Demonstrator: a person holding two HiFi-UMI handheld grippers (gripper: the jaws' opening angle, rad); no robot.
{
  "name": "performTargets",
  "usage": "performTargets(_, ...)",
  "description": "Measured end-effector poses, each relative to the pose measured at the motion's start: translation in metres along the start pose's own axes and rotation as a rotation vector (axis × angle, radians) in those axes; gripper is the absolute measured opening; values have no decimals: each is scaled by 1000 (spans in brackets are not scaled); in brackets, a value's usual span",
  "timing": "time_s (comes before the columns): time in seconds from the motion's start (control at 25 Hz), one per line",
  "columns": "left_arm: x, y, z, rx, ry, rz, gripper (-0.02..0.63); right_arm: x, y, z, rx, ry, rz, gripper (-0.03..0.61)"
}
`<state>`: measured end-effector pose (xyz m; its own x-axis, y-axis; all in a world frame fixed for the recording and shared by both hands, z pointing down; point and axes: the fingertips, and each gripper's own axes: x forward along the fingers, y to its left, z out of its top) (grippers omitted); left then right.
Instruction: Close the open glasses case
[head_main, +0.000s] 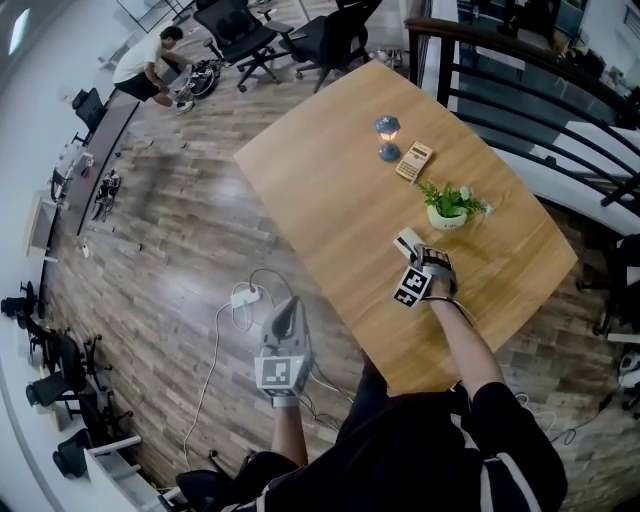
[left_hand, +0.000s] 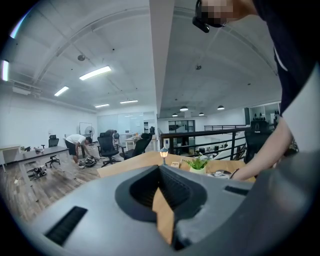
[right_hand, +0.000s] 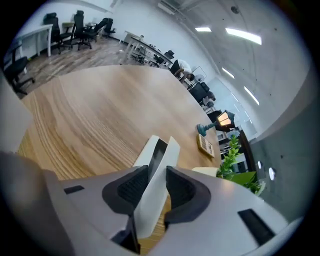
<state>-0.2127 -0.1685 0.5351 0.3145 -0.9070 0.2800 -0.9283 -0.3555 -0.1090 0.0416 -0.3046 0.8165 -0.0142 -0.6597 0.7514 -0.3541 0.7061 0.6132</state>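
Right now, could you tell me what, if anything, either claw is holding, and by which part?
Nothing seems gripped. The right claw, open, straddles the near end of the white rectangular glasses case; the left claw is shut, empty.

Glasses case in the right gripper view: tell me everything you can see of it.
The glasses case is white outside, smooth and hard-looking, with a dark inside. Its two halves stand slightly apart, showing a narrow dark slit, so it is not fully closed. It lies on the wooden table near the potted plant. One half runs between the parted jaws of the right gripper; whether the pads press on it cannot be told.
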Motion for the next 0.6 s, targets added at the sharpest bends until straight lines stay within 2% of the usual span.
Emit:
performTargets(0.12, 1, -2, 0, 0, -1, -8, 0, -3, 14, 8, 80, -38, 168, 159)
performTargets(0.16, 2, -3, 1, -1, -3, -10, 0, -3, 18, 10, 116, -49, 211, 132)
performTargets(0.28, 3, -4, 4, -2, -3, -10, 0, 1, 15, 10, 279, -71, 237, 101)
performTargets(0.36, 2, -6, 4, 1, 2, -12, 0, 5, 7, 4, 428, -73, 253, 33)
performTargets(0.4, 0, -6, 3, 3, 5, -12, 0, 6, 6, 2, 487, -67, 275, 20)
performTargets(0.44, -2, -7, 1, 3, 8, -10, 0, 6, 6, 0, 509, -56, 293, 15)
performTargets(0.6, -6, -8, -1, -3, 7, -5, 0, 6, 11, 2, 404, -18, 289, 15)
